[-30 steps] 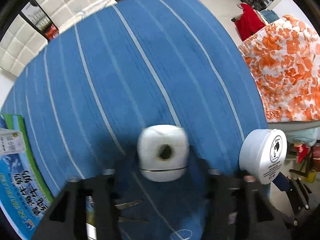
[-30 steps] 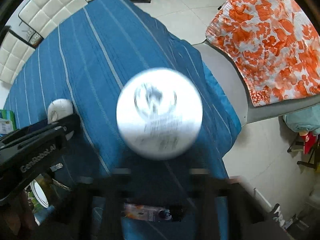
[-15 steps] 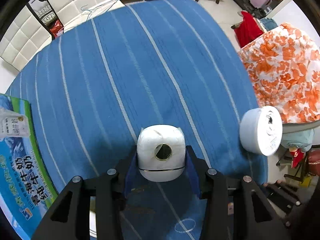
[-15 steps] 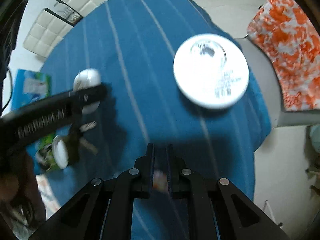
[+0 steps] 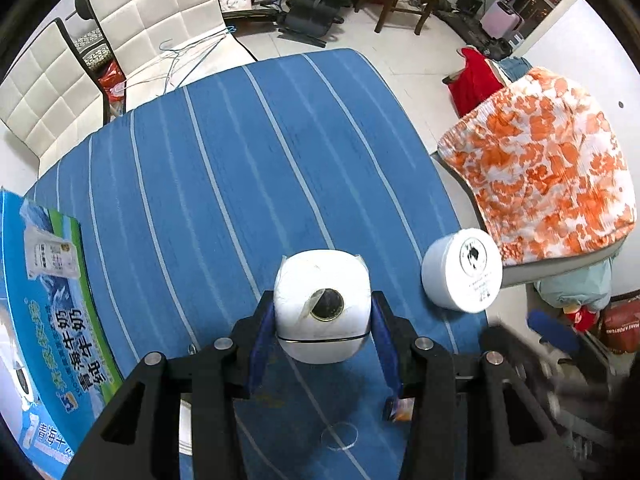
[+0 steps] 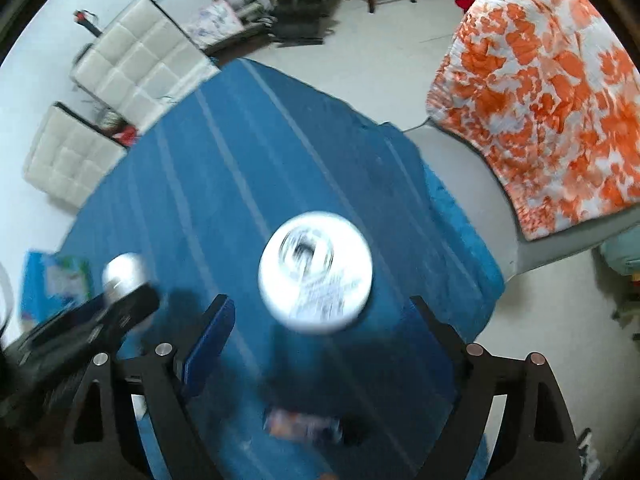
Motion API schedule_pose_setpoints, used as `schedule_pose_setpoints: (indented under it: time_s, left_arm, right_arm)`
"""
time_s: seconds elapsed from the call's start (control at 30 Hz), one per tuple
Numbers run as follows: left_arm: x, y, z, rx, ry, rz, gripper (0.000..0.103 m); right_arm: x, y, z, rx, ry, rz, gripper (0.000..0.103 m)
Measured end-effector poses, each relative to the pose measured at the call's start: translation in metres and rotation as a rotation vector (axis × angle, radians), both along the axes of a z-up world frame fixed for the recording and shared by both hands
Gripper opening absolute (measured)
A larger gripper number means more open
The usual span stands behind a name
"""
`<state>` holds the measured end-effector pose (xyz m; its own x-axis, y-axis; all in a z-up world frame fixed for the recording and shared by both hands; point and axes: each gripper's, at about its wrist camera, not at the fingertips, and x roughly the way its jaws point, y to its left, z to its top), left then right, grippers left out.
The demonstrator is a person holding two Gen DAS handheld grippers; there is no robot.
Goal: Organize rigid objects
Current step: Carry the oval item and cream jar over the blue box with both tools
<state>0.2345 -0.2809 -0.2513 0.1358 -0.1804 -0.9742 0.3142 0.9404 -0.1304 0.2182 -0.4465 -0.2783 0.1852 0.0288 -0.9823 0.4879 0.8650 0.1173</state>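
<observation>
My left gripper [image 5: 322, 312] is shut on a white rounded container [image 5: 322, 304] with a dark round hole in its top, held above the blue striped tablecloth [image 5: 240, 184]. A white cylindrical jar [image 5: 464, 274] with a printed lid stands near the table's right edge. In the right wrist view my right gripper [image 6: 320, 312] is open wide, its jaws on either side of the jar [image 6: 316, 272] without touching it; the view is blurred. The left gripper and its container [image 6: 122, 270] show at the left there.
A blue and green milk carton box [image 5: 44, 304] lies at the table's left edge. An orange and white floral cloth [image 5: 544, 168] covers a chair to the right. White padded chairs [image 5: 132, 28] stand beyond the table. A small wrapped item [image 6: 304, 428] lies under the right gripper.
My right gripper has opened wide and swung back so the jar sits between its jaws. My left gripper has lifted higher, still holding the white container.
</observation>
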Motion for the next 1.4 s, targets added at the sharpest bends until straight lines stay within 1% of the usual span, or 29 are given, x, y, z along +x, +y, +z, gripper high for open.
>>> schedule_pose_setpoints:
  time_s: [0.1, 0.13, 0.17, 0.2, 0.23, 0.37, 0.43, 0.53, 0.7, 0.8, 0.93, 1.0, 1.1, 1.17, 1.23, 1.27, 1.3, 1.37, 1.4]
  left_arm:
    - [0.009, -0.003, -0.006, 0.025, -0.002, 0.011, 0.043]
    - [0.011, -0.004, -0.009, 0.034, 0.000, 0.014, 0.043]
    - [0.014, -0.004, -0.013, 0.041, 0.004, 0.018, 0.043]
    - [0.014, -0.004, -0.014, 0.045, 0.007, 0.020, 0.043]
    - [0.015, -0.003, -0.016, 0.050, 0.010, 0.020, 0.043]
    - [0.014, 0.001, -0.022, 0.067, 0.013, 0.025, 0.043]
    - [0.011, 0.005, -0.022, 0.066, 0.017, 0.029, 0.043]
    - [0.005, 0.012, -0.018, 0.065, 0.013, 0.031, 0.043]
    - [-0.011, 0.032, 0.007, 0.051, -0.029, 0.028, 0.043]
    - [-0.023, 0.053, 0.034, 0.020, -0.061, 0.045, 0.043]
    - [-0.040, 0.098, 0.080, -0.031, -0.122, 0.089, 0.043]
    - [-0.049, 0.130, 0.105, -0.053, -0.157, 0.127, 0.043]
    - [-0.061, 0.182, 0.137, -0.056, -0.207, 0.176, 0.043]
    - [-0.067, 0.222, 0.151, -0.038, -0.222, 0.214, 0.043]
    - [-0.071, 0.258, 0.155, -0.023, -0.221, 0.258, 0.043]
    - [-0.074, 0.283, 0.154, -0.002, -0.217, 0.291, 0.043]
    - [-0.077, 0.297, 0.152, 0.007, -0.212, 0.310, 0.043]
    - [-0.079, 0.335, 0.139, 0.021, -0.174, 0.366, 0.043]
    - [-0.080, 0.349, 0.133, 0.020, -0.155, 0.389, 0.043]
  right_arm:
    - [0.019, 0.002, -0.025, -0.019, 0.091, 0.005, 0.088]
    - [0.024, 0.002, -0.035, -0.027, 0.122, 0.010, 0.082]
    - [0.027, 0.003, -0.045, -0.013, 0.134, 0.014, 0.076]
    - [0.030, -0.001, -0.051, -0.036, 0.136, 0.017, 0.073]
    - [0.030, 0.000, -0.050, -0.054, 0.121, 0.019, 0.071]
    - [0.028, 0.008, -0.048, -0.095, 0.125, 0.054, 0.070]
    - [0.023, 0.017, -0.042, -0.108, 0.117, 0.076, 0.070]
    - [0.014, 0.032, -0.023, -0.125, 0.079, 0.107, 0.070]
    - [-0.004, 0.075, 0.033, -0.093, -0.032, 0.151, 0.070]
    - [-0.010, 0.111, 0.070, -0.060, -0.098, 0.188, 0.070]
    - [-0.011, 0.169, 0.115, -0.008, -0.172, 0.254, 0.070]
    - [-0.010, 0.207, 0.134, 0.028, -0.205, 0.306, 0.070]
    - [-0.003, 0.263, 0.145, 0.063, -0.223, 0.385, 0.070]
    - [0.003, 0.304, 0.143, 0.081, -0.221, 0.443, 0.070]
    - [0.011, 0.344, 0.134, 0.116, -0.209, 0.496, 0.070]
    - [0.016, 0.363, 0.127, 0.137, -0.197, 0.520, 0.070]
    - [0.021, 0.382, 0.118, 0.151, -0.182, 0.546, 0.070]
    - [0.032, 0.420, 0.098, 0.185, -0.143, 0.593, 0.070]
    - [0.035, 0.432, 0.090, 0.196, -0.128, 0.608, 0.070]
